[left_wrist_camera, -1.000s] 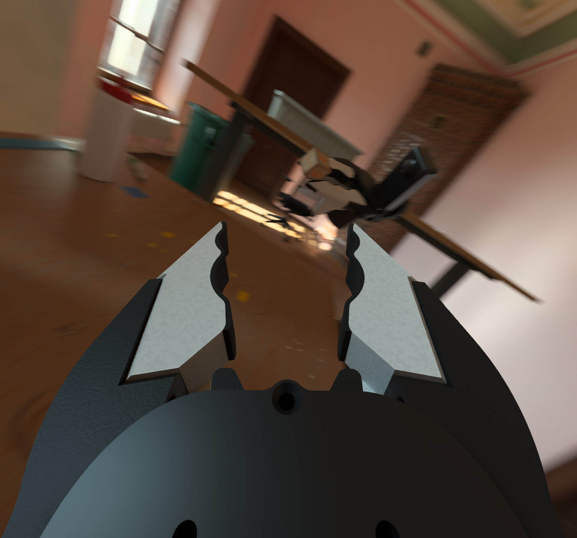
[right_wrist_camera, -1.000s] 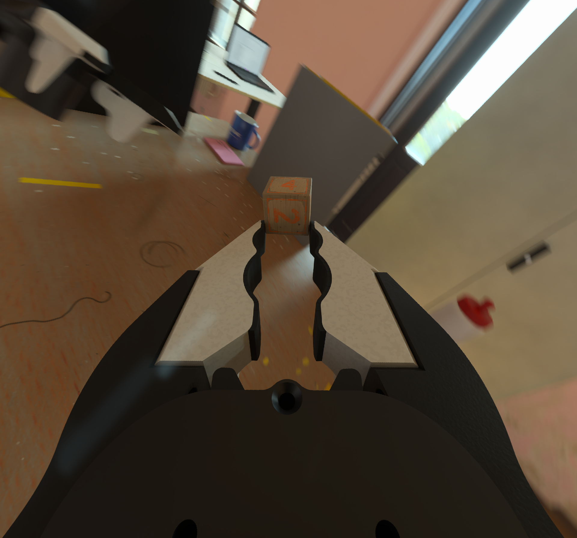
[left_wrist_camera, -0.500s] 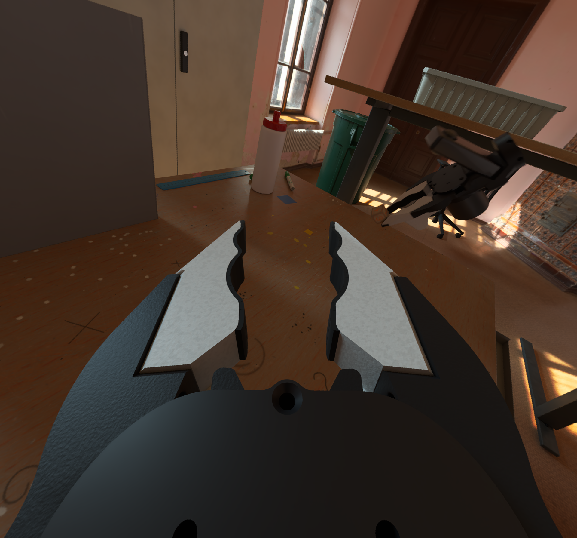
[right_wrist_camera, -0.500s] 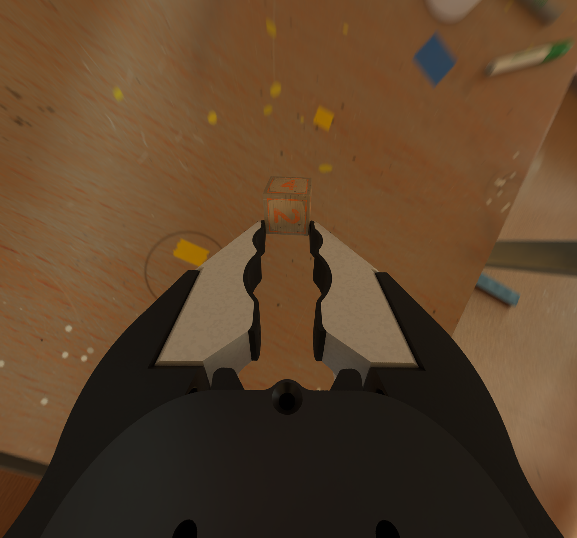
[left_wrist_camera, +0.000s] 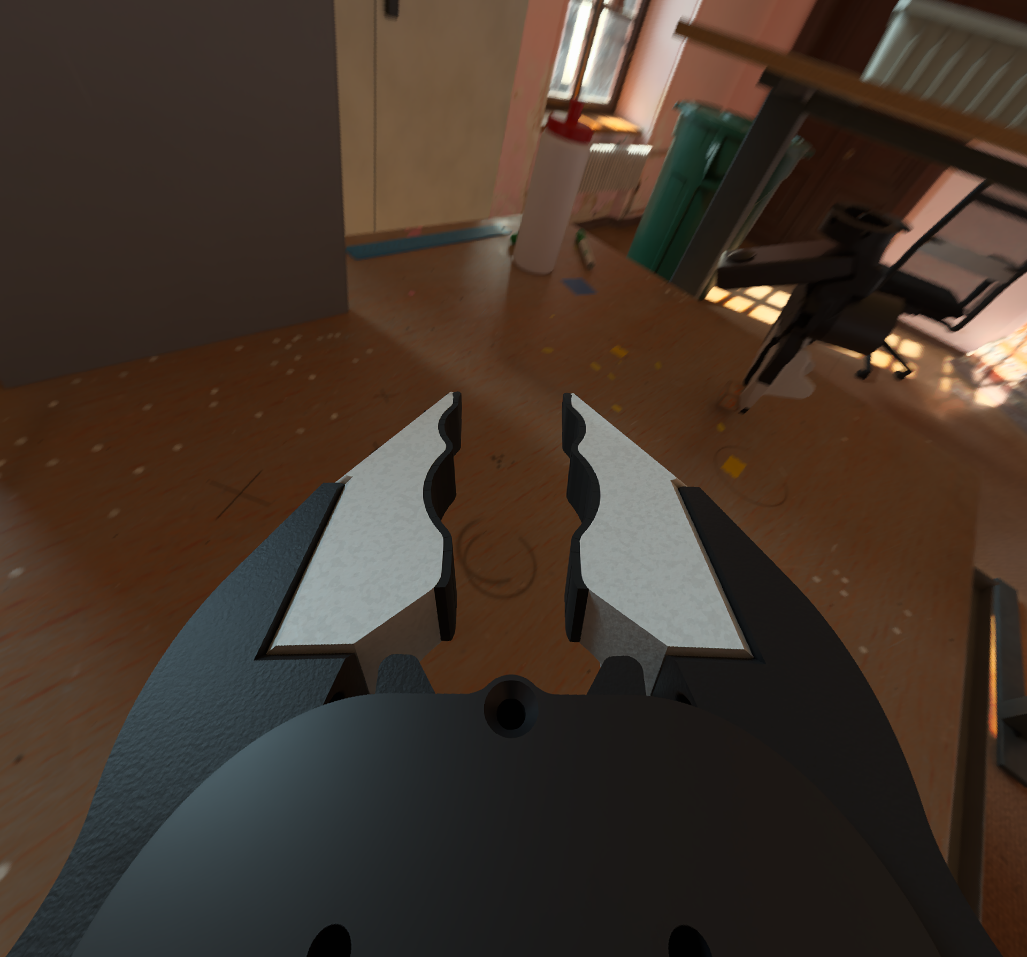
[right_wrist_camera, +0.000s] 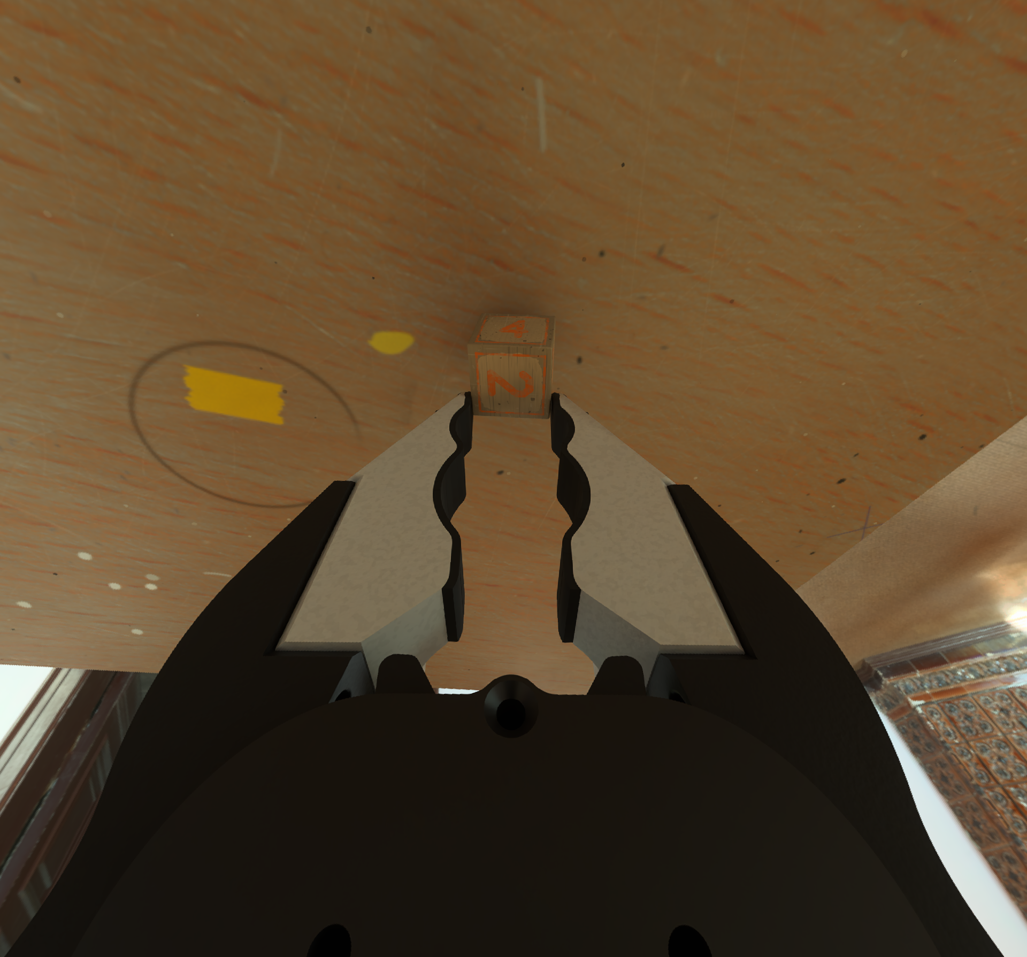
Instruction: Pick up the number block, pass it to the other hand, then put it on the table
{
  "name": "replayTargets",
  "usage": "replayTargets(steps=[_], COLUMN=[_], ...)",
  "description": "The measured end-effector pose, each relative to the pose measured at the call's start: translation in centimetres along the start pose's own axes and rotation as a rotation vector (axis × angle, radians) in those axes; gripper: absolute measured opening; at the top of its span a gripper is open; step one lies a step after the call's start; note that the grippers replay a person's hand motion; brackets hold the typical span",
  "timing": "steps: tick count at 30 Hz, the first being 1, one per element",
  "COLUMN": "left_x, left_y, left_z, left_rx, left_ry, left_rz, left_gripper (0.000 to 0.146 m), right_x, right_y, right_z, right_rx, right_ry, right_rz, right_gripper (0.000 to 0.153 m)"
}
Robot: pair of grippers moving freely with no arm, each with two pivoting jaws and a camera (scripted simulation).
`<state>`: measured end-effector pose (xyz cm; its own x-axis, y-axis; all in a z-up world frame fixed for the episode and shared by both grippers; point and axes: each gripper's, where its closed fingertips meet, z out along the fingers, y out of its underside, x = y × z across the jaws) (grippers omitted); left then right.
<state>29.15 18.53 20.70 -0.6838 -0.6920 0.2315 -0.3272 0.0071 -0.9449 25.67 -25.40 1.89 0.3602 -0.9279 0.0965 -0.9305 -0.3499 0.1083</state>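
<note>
Right gripper (right_wrist_camera: 510, 402) points down at the table (right_wrist_camera: 722, 152), pinching the number block (right_wrist_camera: 510, 380); left gripper (left_wrist_camera: 510, 402) spread

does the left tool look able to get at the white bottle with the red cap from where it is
Probably yes. The left tool is open and holds nothing, and the bare table lies between it and the white bottle. The grey panel stands off to one side, out of that path.

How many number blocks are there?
1. The number block sits pinched at the tips of the right gripper, close over the wooden table. Others may be hidden.
</note>
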Motion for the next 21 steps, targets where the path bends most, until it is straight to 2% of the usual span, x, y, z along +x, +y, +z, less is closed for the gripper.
replayTargets(steps=[4,7,9,14,21], left_x=[-2.3,-3.3,-3.6,-3.1,-2.2], left_y=[2.0,2.6,2.7,3.1,6.6], left_z=[0.1,0.0,-0.1,0.4,3.0], left_rx=[-0.119,-0.147,-0.151,-0.177,-0.416], left_ry=[-0.087,-0.113,-0.12,-0.109,-0.098], left_rz=[0.006,-0.008,-0.01,0.007,0.065], left_gripper=[0.036,0.038,0.04,0.04,0.042], right_x=[-0.1,-0.3,-0.4,-0.8,-1.1], right_y=[0.1,0.3,0.3,-0.3,-1.5], right_z=[0.2,0.1,-0.5,-4.0,-12.6], right_rx=[-0.008,-0.011,0.011,0.136,0.541], right_ry=[-0.021,-0.04,-0.031,-0.018,0.063], right_rz=[0.013,0.012,0.003,-0.02,-0.035], right_gripper=[0.028,0.065,0.076,0.076,0.074])
